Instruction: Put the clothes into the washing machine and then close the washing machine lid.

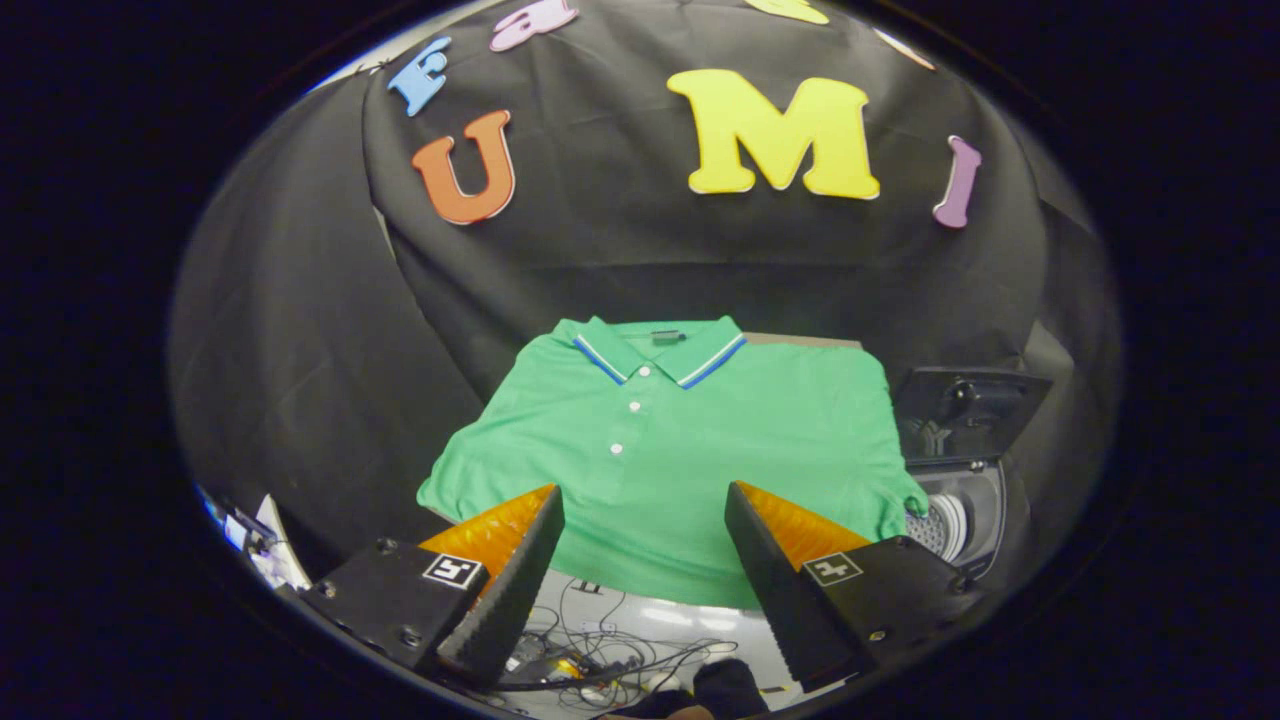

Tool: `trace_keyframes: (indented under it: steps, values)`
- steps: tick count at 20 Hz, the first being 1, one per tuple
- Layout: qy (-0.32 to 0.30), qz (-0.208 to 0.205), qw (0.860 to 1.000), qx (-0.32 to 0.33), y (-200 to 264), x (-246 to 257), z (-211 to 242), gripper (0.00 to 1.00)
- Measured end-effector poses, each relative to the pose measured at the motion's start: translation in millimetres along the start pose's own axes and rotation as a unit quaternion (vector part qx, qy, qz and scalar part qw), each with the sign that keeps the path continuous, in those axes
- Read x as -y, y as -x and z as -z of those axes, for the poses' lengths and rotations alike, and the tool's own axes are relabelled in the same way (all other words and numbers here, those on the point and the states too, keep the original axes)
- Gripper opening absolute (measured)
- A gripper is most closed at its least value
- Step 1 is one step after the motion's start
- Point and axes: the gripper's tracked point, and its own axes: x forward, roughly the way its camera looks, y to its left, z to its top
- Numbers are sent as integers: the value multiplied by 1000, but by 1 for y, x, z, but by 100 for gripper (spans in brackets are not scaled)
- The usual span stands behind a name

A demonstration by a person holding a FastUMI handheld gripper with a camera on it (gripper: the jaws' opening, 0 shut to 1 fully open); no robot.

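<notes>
In the gripper view, a green polo shirt (665, 455) lies spread flat at the centre of the frame, collar toward the black cloth wall. The gripper (645, 530) hangs in the lower part of the frame, fingers spread wide with nothing between them, their tips over the shirt's lower hem. At right, the washing machine (960, 515) stands with its lid (965, 410) raised, the shirt's sleeve touching its rim. Cables (600, 655) lie at lower centre.

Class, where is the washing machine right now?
In the gripper view, the washing machine stands beside the green shirt, on its right, lid up, beyond the open gripper.
</notes>
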Motion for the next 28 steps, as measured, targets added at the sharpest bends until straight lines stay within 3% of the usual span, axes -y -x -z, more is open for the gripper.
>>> trace_keyframes:
  steps: [12, 28]
  values:
    - [-12, 34, 986, -164, -69, -4, -13, 100]
    - [-6, 81, 966, -244, -96, -6, -14, 100]
